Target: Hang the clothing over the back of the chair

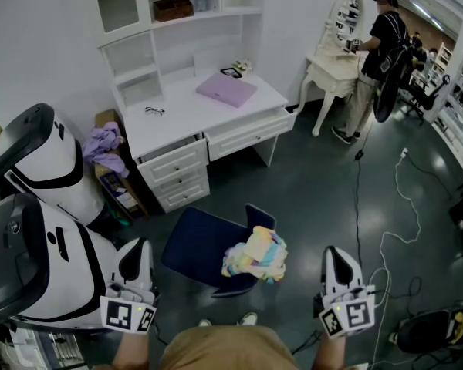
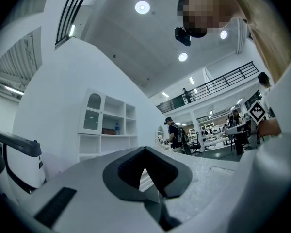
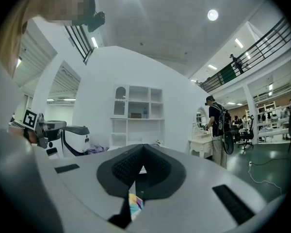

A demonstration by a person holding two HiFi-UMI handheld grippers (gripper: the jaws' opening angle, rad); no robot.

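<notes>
White desk (image 1: 177, 118), clothing (image 1: 255, 254) on chair (image 1: 194, 241)

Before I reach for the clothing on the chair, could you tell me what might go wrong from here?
The clothing lies bunched at the edge of the chair, so a poor pinch could tip it onto the floor. The left gripper and the right gripper are shut and empty, and must open first. A cable trails over the floor beside the chair, a trip hazard.

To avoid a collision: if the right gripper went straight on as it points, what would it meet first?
Probably the white desk, though depth is unclear; the multicoloured clothing lies lower.
</notes>
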